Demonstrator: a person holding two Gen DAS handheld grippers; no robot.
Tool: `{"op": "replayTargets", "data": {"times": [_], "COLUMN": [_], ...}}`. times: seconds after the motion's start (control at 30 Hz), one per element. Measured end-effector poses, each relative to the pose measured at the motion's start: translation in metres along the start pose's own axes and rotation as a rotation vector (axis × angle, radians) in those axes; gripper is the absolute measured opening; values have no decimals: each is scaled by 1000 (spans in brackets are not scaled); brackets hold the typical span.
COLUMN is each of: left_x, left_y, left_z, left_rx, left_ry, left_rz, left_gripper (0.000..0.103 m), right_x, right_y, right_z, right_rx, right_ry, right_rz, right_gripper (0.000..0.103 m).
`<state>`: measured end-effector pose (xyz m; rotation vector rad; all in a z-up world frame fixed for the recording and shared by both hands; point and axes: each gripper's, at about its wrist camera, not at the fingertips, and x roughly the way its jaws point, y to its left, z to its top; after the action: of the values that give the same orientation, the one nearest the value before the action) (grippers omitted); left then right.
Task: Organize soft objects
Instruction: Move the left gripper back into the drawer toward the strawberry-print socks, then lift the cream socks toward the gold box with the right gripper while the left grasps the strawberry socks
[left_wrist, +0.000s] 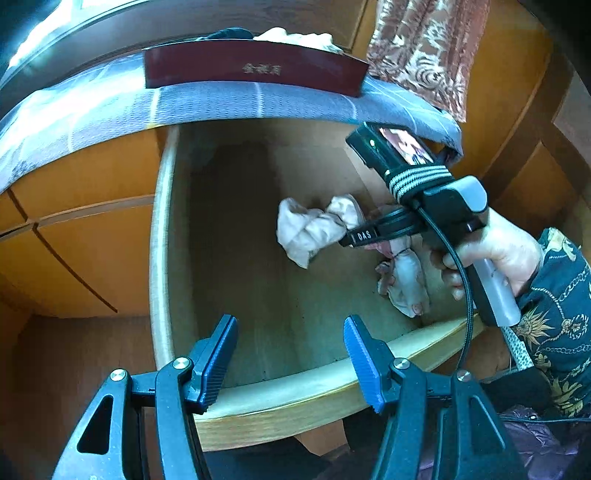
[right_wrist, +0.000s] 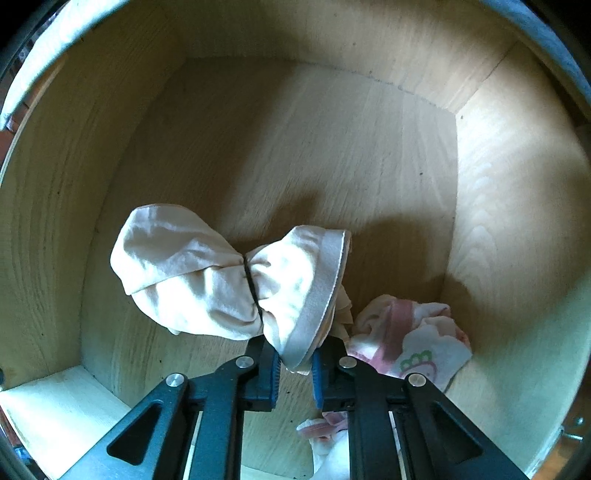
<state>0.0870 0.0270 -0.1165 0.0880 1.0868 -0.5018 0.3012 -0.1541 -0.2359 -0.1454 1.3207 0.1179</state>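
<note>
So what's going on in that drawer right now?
The right tongs are shut on a beige bundled cloth, holding it inside the open wooden drawer. A white and pink cloth lies in the drawer's corner beside it. The left tongs are open and empty above the drawer's front edge.

dark red box (left_wrist: 255, 66) on blue-grey cloth (left_wrist: 110, 107) — patterned curtain (left_wrist: 424, 48) | orange wooden cabinet fronts (left_wrist: 81, 229)

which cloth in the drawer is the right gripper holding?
The beige bundle tied with a dark band, pinched in the right gripper by its hem. The pink-and-white printed cloth lies loose in the drawer corner.
</note>
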Motion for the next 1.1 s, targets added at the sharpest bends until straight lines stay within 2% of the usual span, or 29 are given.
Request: {"op": "replayTargets", "data": {"times": [0.6,0.73,1.0,1.1], "left_x": [34,41,68,79], "left_y": [-20,-21,-30,-32], "left_z": [13,14,17,18], "left_rx": [51,54,153,165], "left_ry": [81,108,251,302], "left_rz": [-50,-38,57,27], "left_gripper": [60,60,60,61], "right_x": [-43,-50,-59,-67], "right_y": [-2,-4,-1,-2], "right_z": [-13,-16,-30,-32], "right_rx": [-27,-28,-19,-25], "right_ry": [-95,-113,-150,-171], "right_rz": [16,11,16,25], "right_gripper": [13,13,13,13]}}
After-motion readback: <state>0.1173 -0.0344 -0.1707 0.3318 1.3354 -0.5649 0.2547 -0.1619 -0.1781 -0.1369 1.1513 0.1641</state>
